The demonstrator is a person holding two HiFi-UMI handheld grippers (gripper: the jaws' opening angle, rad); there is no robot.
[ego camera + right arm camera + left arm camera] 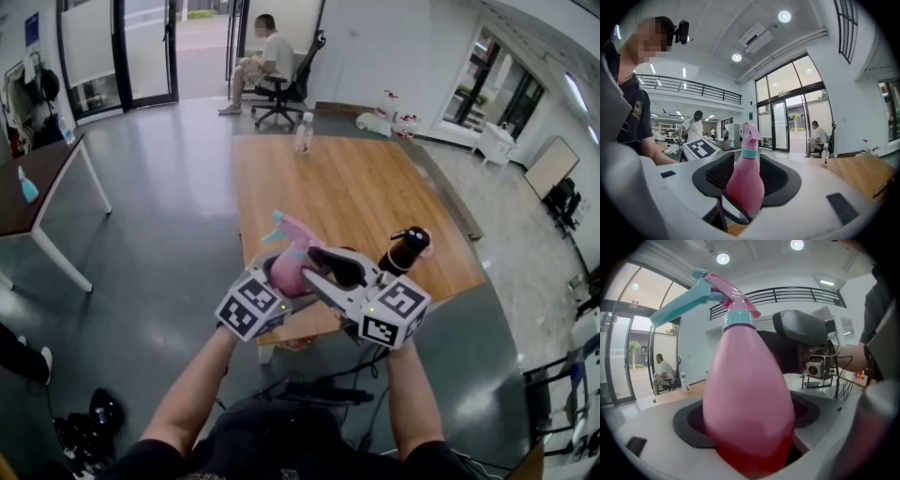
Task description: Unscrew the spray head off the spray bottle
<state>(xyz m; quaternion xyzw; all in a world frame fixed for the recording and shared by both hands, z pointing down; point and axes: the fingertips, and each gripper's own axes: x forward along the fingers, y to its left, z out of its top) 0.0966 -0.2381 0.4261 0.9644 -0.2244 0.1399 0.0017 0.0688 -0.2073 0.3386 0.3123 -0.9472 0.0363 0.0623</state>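
The left claw (750, 430) pinches the pink spray bottle (747, 390) above the worktop's (366, 202) near edge. The right claw (747, 180), spread and not touching, should probably close squarely on the teal collar (750, 152) under the spray head (751, 133), then twist.

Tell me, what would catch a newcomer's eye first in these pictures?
The pink spray bottle with its teal and pink spray head stands out, clamped in the left gripper at the near end of the wooden table. The right gripper sits open right beside it, jaws either side of the bottle without pressing on it.
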